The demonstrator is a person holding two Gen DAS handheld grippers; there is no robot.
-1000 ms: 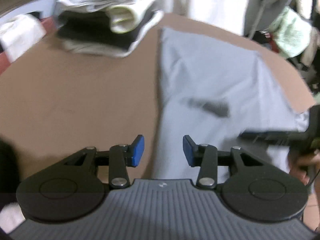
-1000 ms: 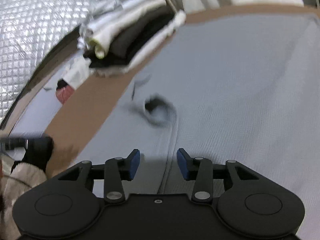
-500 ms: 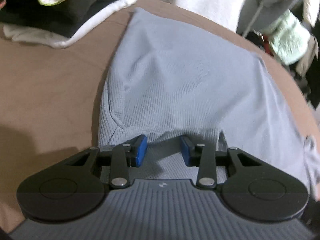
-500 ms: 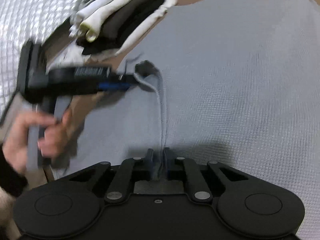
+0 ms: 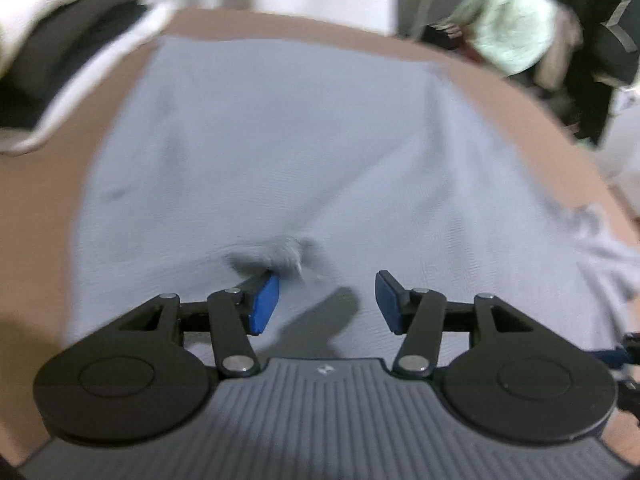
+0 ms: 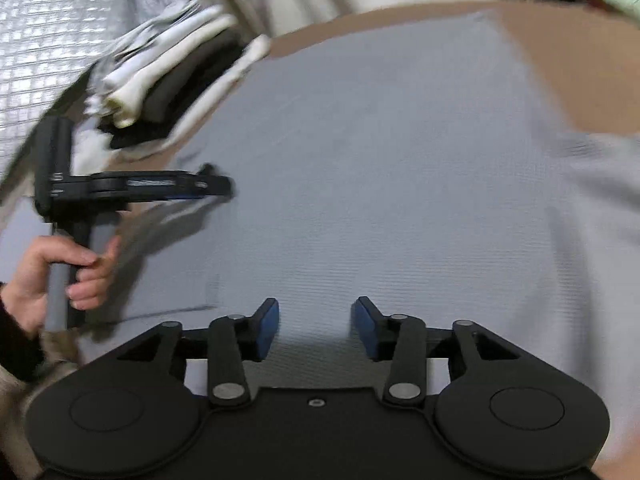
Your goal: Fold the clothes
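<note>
A grey-blue knit garment (image 5: 280, 140) lies spread on the brown table (image 5: 40, 220). My left gripper (image 5: 326, 300) hovers low over its near part with the jaws opening. A small puckered tuft of cloth (image 5: 276, 258) stands at the tip of the left blue pad (image 5: 264, 304), and no pad presses on it. In the right wrist view the same garment (image 6: 380, 180) fills the middle. My right gripper (image 6: 316, 324) is over it, its jaws opening with only flat cloth beneath them. The left gripper (image 6: 216, 188) shows side-on there, held by a hand (image 6: 80, 272).
A stack of folded white and dark clothes (image 6: 172, 80) sits at the table's far left, close to the garment's edge. Behind it is a silver quilted surface (image 6: 40, 40). A pale green cloth (image 5: 508, 28) and dark clothing hang beyond the table's far right.
The right gripper was shut on a raised fold of the garment half a second ago; it has let go and the cloth lies flat. The left gripper moved across the garment and widened.
</note>
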